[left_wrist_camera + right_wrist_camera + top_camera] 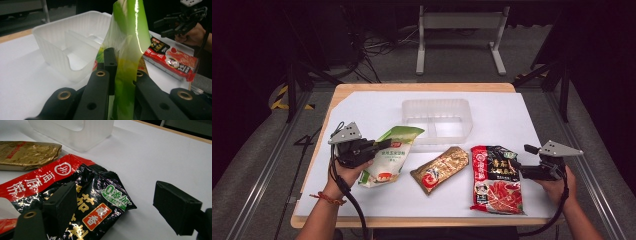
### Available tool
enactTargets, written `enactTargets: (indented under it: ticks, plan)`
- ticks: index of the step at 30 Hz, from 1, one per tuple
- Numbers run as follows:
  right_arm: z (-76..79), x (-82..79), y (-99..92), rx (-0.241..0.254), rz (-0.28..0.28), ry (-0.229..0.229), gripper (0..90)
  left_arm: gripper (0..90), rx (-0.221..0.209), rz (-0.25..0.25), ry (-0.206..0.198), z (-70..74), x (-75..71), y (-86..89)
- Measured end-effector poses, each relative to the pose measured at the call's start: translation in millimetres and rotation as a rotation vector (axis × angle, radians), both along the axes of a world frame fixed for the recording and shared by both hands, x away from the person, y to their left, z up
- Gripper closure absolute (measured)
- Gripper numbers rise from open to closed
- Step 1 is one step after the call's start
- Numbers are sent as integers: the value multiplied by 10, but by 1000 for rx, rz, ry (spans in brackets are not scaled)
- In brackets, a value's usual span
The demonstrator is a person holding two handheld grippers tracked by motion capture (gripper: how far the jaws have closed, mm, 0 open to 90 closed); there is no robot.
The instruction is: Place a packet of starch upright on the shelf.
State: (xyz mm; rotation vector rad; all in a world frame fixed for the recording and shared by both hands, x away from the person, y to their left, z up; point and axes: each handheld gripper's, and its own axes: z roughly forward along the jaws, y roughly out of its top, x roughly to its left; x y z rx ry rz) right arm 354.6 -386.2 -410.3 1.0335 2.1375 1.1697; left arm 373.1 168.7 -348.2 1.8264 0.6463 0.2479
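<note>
Left gripper [379, 146] has its jaws clamped on the green-and-white pouch [391, 156], pinching it near the left edge, and the pouch hangs tilted with its green top end off the table, pointing toward the clear plastic tray [436, 123]. In the left gripper view the glossy green film [127, 50] stands squeezed between the two black jaws, with the tray [62, 45] just behind it. There is dark writing across the pouch's white middle and a red mark lower down, too small for me to read.

Right gripper [518, 166] has its jaws standing open, nothing between them, poised at the right edge of the red-and-black packet [496, 179], which lies flat in front of the tray and to its right. In the right gripper view that packet [82, 195] shows white Chinese characters on a red band, a round white logo, and a green badge reading "0添加"; one orange label reads "香".

Between pouch and packet, just in front of the tray, lies a gold foil sachet [440, 169] with a red patch, flat on the white table sheet [512, 115].
</note>
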Motion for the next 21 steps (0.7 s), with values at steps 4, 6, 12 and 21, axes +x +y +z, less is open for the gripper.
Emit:
enactTargets:
  ticks: [4,6,12,21]
  plan:
    - [-1,3,-7,0,-1,-2,198,899,-18,-3,-10,72,34,-29]
    - [0,2,-10,-2,-4,-3,200,899,-28,-10,-24,121,40,-45]
    - [0,1,-37,6,-12,-4,199,899,-61,-20,-61,279,81,-128]
    - [-11,-5,-50,-10,-13,-15,197,899,-95,-30,-93,470,276,-358]
